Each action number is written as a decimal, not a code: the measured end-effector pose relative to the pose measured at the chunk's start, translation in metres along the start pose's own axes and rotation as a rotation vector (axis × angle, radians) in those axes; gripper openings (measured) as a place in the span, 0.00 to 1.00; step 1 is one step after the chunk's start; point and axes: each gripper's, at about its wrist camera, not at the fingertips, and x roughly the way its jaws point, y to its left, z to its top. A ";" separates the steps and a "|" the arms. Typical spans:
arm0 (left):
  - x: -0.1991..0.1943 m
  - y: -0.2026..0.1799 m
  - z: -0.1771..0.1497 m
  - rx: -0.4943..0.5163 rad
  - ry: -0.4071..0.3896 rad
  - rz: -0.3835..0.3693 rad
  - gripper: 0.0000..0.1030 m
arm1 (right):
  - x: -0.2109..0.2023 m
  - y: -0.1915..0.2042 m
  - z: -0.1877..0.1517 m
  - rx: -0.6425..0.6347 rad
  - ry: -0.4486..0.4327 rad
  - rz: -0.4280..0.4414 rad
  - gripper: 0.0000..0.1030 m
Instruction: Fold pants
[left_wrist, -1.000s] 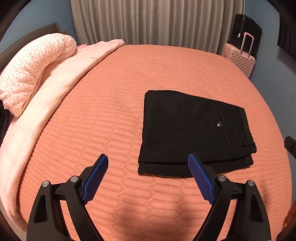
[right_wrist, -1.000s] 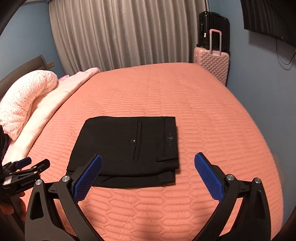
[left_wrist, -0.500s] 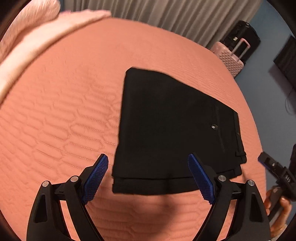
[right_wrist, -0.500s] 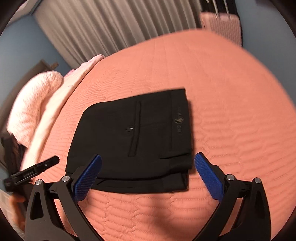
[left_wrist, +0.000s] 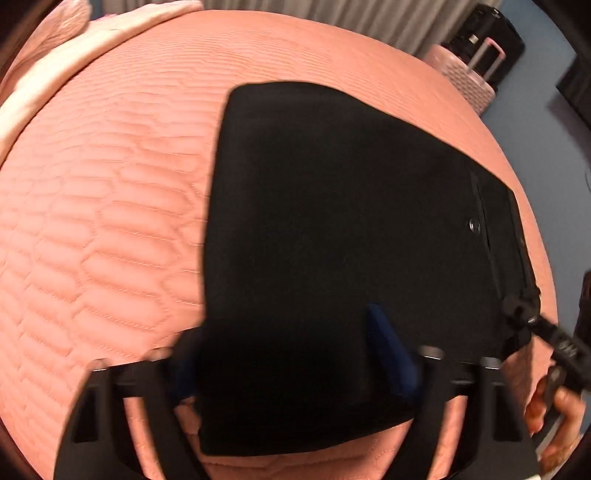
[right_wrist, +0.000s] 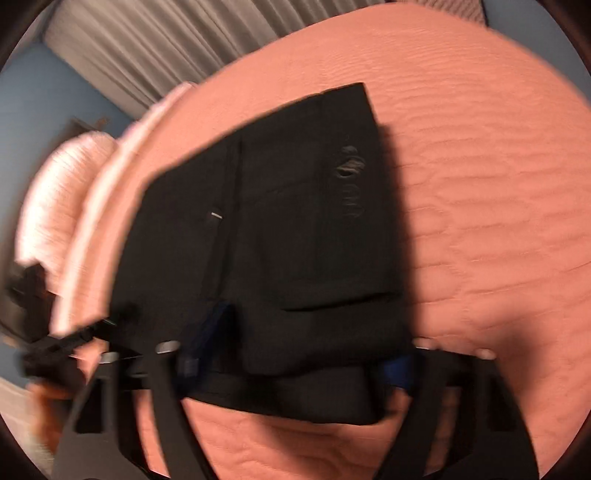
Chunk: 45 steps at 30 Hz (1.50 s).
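Note:
The black pants (left_wrist: 332, 240) lie folded into a flat rectangle on the orange quilted bed (left_wrist: 110, 221). My left gripper (left_wrist: 291, 354) is open, close over the near left part of the pants, its blue pads (left_wrist: 388, 350) straddling the fabric edge. My right gripper (right_wrist: 303, 354) is open, close over the near edge of the pants (right_wrist: 277, 221) at the waistband end, with its fingers (right_wrist: 399, 369) partly hidden behind the cloth. The right wrist view is blurred by motion. The right gripper also shows at the right edge of the left wrist view (left_wrist: 546, 328).
A pale pink blanket and pillow (right_wrist: 66, 192) lie along the bed's left side. A pink suitcase (left_wrist: 465, 81) and a black one stand beyond the far right corner. Grey curtains (right_wrist: 166, 44) hang behind the bed.
Both grippers have dropped forward and down toward the folded pants, which now fill most of each view. Both stay open.

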 end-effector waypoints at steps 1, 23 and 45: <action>-0.004 0.003 0.000 -0.015 -0.004 -0.002 0.34 | -0.005 -0.005 0.001 0.043 0.002 0.049 0.29; -0.139 -0.027 -0.150 0.119 -0.129 0.314 0.48 | -0.153 0.012 -0.135 0.030 -0.048 -0.250 0.65; -0.224 -0.115 -0.165 0.143 -0.297 0.310 0.83 | -0.251 0.141 -0.156 -0.231 -0.372 -0.282 0.96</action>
